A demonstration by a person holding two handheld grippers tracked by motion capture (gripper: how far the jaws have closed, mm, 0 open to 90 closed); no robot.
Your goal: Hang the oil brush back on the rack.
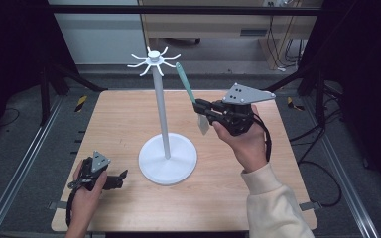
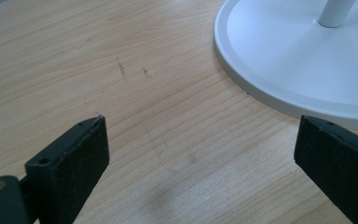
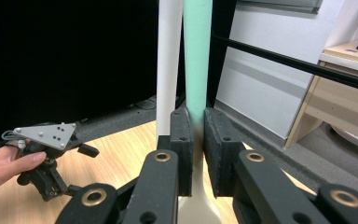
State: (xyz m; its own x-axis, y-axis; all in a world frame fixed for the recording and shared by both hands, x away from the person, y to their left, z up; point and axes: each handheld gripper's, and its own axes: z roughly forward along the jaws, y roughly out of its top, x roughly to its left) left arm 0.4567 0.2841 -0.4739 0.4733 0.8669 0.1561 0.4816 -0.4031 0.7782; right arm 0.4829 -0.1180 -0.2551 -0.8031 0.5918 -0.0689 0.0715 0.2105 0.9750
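High view: right gripper pinches a green-handled spatula above the table, just right of the white stand.
Left gripper view: left gripper jaws spread over bare wood beside the stand's base.
Right gripper view: jaws clamp the spatula's handle, upright.

Right tool clamped on green-handled spatula nr white stand – left tool low on table.

Spatula, green handle, white blade, held upright, blade down.
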